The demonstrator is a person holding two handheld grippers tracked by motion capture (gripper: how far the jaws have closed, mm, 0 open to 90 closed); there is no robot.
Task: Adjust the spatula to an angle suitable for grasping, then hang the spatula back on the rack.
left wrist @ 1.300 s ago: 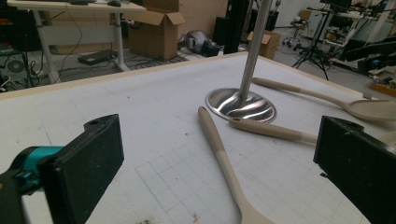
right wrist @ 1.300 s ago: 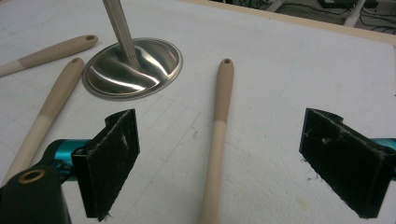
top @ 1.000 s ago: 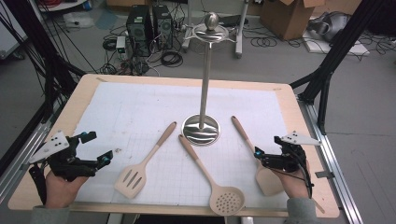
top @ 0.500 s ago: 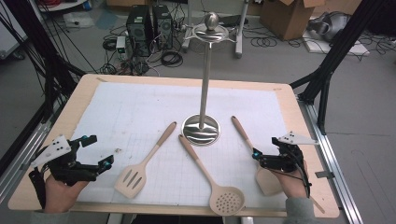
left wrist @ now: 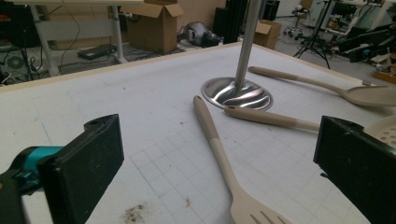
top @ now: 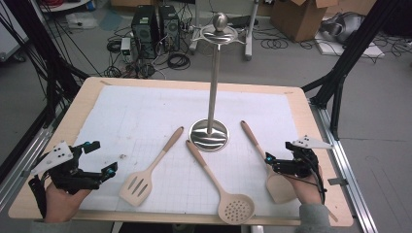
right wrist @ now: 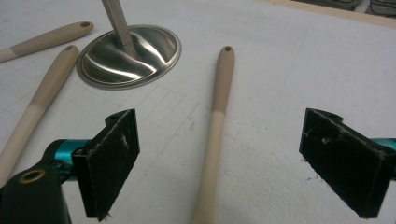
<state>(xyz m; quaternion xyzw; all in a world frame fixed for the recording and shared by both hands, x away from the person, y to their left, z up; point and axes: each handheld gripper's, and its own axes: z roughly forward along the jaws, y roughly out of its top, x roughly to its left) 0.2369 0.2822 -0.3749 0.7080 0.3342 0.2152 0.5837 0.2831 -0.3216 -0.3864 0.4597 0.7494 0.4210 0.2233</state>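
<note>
- Right gripper (top: 278, 164) gaped wide, astride the spoon (right wrist: 215, 122) handle, not touching.
- Left gripper (top: 104, 158) also wide, empty; turner (top: 145, 173) just right of it, stand (top: 209, 134) beyond.

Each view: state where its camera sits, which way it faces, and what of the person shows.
High view: above the person's side, facing forward and down on the table; both hands and tools show.
Left gripper view: rides the left tool, faces the slotted turner.
Right gripper view: rides the right tool, above a spatula handle.
All share the steel stand.
</note>
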